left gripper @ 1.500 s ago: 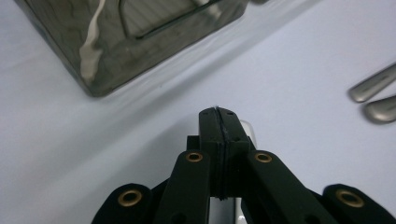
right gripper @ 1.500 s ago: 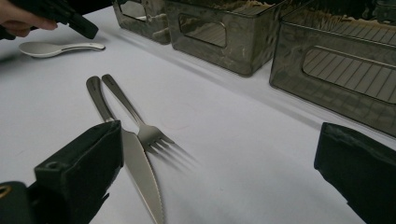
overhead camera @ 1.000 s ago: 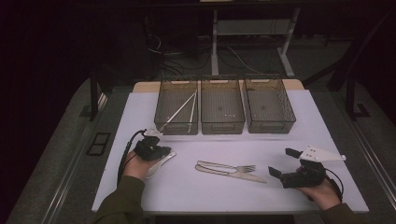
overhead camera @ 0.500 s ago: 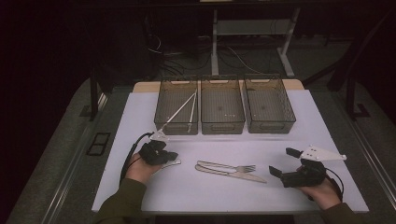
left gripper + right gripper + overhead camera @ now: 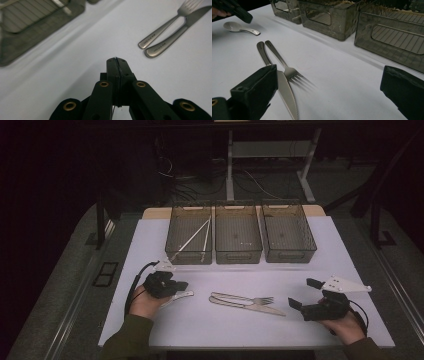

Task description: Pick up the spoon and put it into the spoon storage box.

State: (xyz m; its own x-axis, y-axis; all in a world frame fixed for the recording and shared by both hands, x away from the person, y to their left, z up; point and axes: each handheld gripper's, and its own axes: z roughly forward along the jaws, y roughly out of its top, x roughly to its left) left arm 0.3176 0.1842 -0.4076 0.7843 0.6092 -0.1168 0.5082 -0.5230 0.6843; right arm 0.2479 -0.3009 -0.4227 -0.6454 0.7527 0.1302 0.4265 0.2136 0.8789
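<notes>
Left gripper [image 5: 116,61]: jaws pressed flat together with nothing between them; it has lifted a little off the sheet over the last second and hangs just over the spoon
Right gripper [image 5: 328,75]: jaws spread wide and empty, resting in the same spot as before, at the pointed end of the knife
Spoon [image 5: 238,27]: lying flat on the white sheet under the left gripper's tip, bowl away from the fork, not held
Fork [image 5: 250,299] and knife [image 5: 260,307]: side by side in the middle of the sheet between the two hands, handles toward the left gripper, unmoved
Trays: three mesh trays in a row at the far edge; the left tray [image 5: 172,235] holds two pale sticks, the middle tray [image 5: 237,255] and right tray [image 5: 290,255] look bare
What changed: only the left hand's small rise; no piece has shifted
Meaning: the spoon looks next to go, but shut jaws cannot take it; they likely must open and come back down
</notes>
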